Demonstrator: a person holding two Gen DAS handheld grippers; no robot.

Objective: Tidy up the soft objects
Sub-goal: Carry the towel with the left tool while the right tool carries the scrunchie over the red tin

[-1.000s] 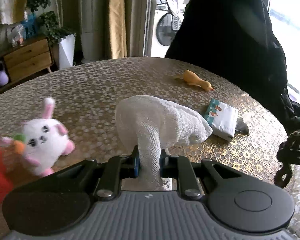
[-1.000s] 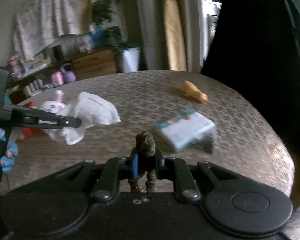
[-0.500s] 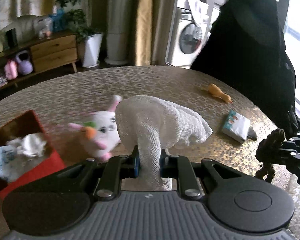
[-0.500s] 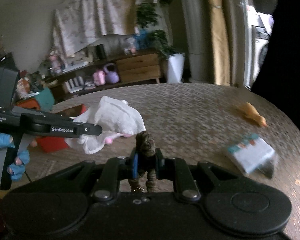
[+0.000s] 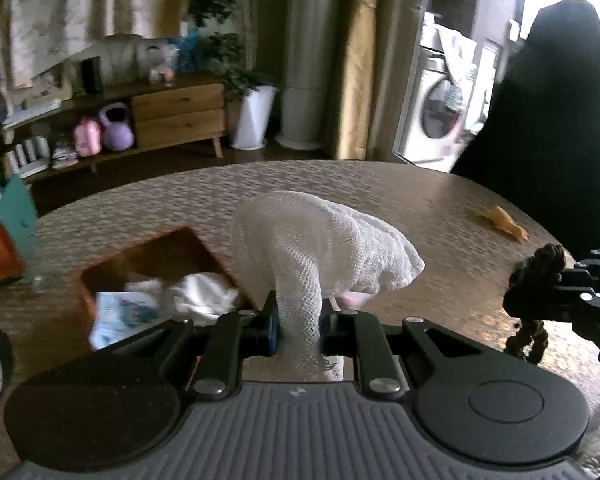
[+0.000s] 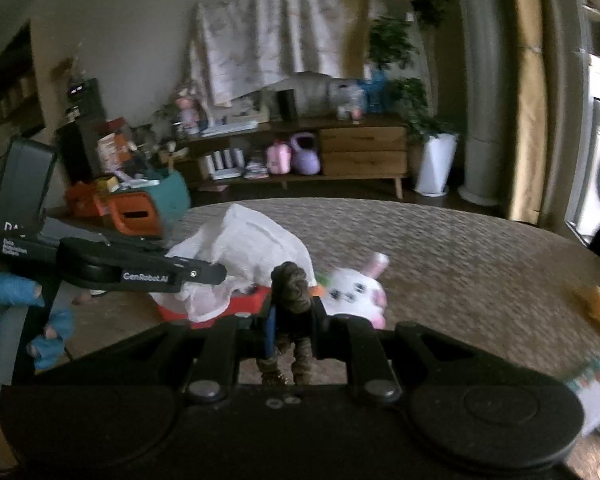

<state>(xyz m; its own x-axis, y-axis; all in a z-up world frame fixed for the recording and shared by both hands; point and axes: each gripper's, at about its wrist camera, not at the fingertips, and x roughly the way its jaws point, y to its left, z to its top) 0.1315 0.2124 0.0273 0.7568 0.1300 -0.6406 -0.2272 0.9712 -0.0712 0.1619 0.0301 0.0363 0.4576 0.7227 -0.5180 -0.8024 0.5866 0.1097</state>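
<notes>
Both grippers hold soft items above the round worktop (image 5: 440, 208).

At bottom centre of the left wrist view, the left gripper (image 5: 298, 326) has its fingers pinched on a white mesh cloth (image 5: 320, 248); just beyond, at centre left, lies a red box (image 5: 100, 276) holding white cloths. In the right wrist view, the right gripper (image 6: 292, 328) has its fingers clamped on a brown braided rope toy (image 6: 291, 284), with a white bunny plush (image 6: 354, 290) behind it and an orange duck toy (image 6: 598, 310) at the right edge.
</notes>
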